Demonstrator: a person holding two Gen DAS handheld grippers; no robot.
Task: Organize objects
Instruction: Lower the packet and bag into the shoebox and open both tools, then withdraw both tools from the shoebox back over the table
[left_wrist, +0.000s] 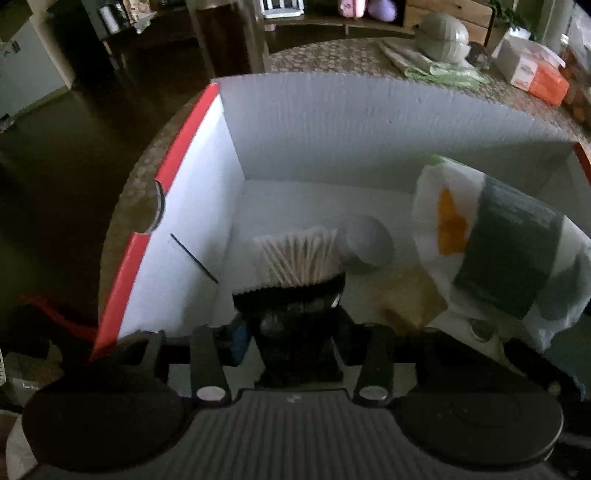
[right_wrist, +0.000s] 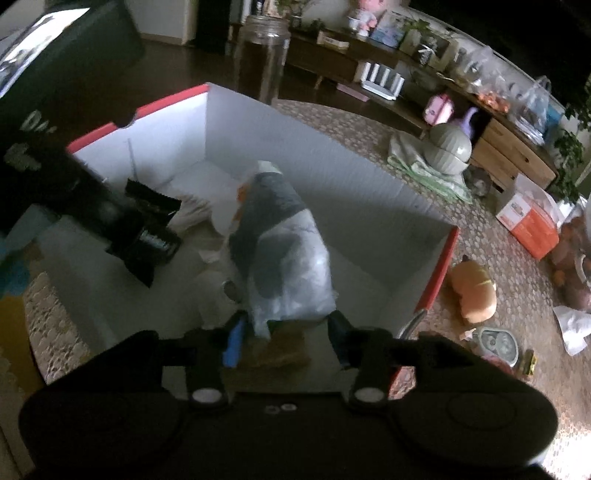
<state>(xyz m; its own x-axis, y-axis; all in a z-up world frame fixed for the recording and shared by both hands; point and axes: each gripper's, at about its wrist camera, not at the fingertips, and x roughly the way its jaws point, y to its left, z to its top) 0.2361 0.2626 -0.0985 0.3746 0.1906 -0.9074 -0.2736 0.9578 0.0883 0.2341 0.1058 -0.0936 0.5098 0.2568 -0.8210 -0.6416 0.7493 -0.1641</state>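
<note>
2 handheld grippers work inside a white cardboard box (left_wrist: 369, 122) with red outer edges, set on a patterned table. From the left wrist view, the left gripper (left_wrist: 291, 328) stands part spread around a dark ribbed container of cotton swabs (left_wrist: 299, 258) near the box's left wall; whether its pads still press is unclear. Swab sticks fan out pale above the black holder. It looks light and stiff, though its loose swabs could spill if tipped, so the ribbed base seems the safest hold. A round grey lid or ball (left_wrist: 369, 243) lies just beside it.

From the right wrist view, the right gripper (right_wrist: 288, 332) is spread, its fingers flanking the near end of a plastic-wrapped bundle (right_wrist: 280, 251), grey, white and orange, lying mid-box toward the near wall. This bundle looks soft, crinkly and slippery; pinching its bulkier middle should hold better than loose film. An orange plush toy (right_wrist: 476, 291) lies on the table outside the box's right wall.
</note>
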